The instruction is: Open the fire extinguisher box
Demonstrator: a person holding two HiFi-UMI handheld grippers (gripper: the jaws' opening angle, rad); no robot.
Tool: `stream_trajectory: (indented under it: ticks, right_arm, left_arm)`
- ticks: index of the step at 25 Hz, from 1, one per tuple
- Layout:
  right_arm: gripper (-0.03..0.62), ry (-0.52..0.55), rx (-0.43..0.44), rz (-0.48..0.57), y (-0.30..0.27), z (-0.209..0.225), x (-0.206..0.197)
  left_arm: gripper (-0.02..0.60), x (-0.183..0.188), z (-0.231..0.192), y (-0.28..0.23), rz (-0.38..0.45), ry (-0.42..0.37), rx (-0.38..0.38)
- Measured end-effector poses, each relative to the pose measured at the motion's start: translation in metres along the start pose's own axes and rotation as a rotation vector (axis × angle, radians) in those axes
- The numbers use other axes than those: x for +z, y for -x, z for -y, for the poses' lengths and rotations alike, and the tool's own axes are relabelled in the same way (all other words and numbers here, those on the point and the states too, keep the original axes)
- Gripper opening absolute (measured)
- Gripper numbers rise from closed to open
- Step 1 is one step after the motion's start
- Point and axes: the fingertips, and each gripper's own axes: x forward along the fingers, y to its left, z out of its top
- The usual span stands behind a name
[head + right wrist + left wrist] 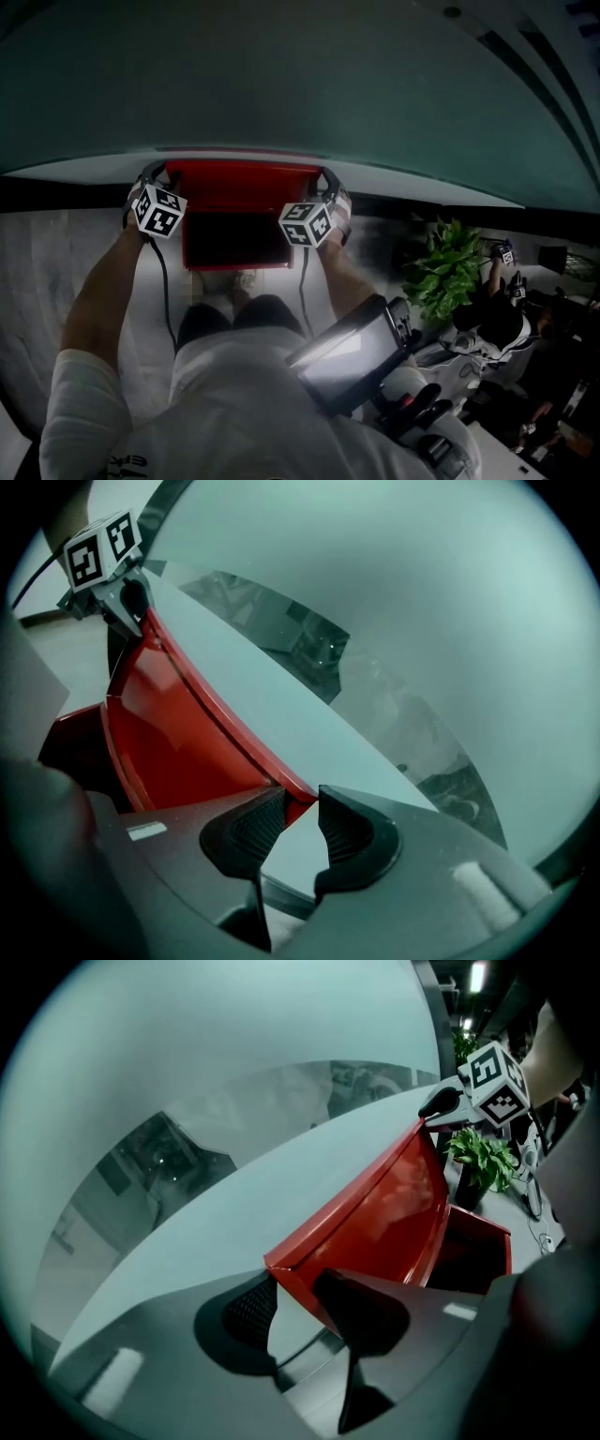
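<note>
Against the wall [281,75], the fire extinguisher box [234,246] stands open. Its red lid [239,183] is raised, its long edge spanning left gripper [295,1288] and right gripper [298,808], each part-closed and pinching one top corner.

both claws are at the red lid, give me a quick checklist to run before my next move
1. Lid corner sits between the left claw jaws: ok.
2. Left pads pressing firmly on it: cannot tell.
3. Right claw shut on the other lid corner: ok.
4. Lid raised off the box, box open: ok.
5. Room between the lid's top edge and the wall behind: cannot tell.
6. What is inside the box: cannot tell, too dark.
</note>
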Motion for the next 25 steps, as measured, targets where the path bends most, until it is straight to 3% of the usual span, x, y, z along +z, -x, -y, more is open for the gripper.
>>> stream_trajectory:
  ticks: [5, 12, 16, 21, 25]
  right_arm:
    - [0.126, -0.139, 0.015, -0.043, -0.004, -0.001, -0.002]
    - [0.127, -0.164, 0.029, -0.04, -0.006, 0.0, -0.004]
    - [0.143, -0.171, 0.048, -0.024, -0.005, 0.004, -0.006]
    - [0.158, -0.216, 0.06, 0.009, 0.008, 0.009, -0.006]
    - [0.098, -0.297, 0.074, 0.06, 0.021, 0.015, -0.003]
  left_arm:
    - [0.156, -0.004, -0.004, -0.004, -0.024, 0.055, 0.022]
    - [0.16, -0.003, -0.002, -0.006, -0.019, 0.076, 0.038]
    - [0.161, -0.003, -0.004, -0.001, 0.009, 0.06, 0.073]
    - [0.169, -0.01, -0.007, 0.02, 0.052, 0.103, 0.109]
    - [0.142, -0.008, -0.006, 0.039, 0.135, 0.167, 0.135]
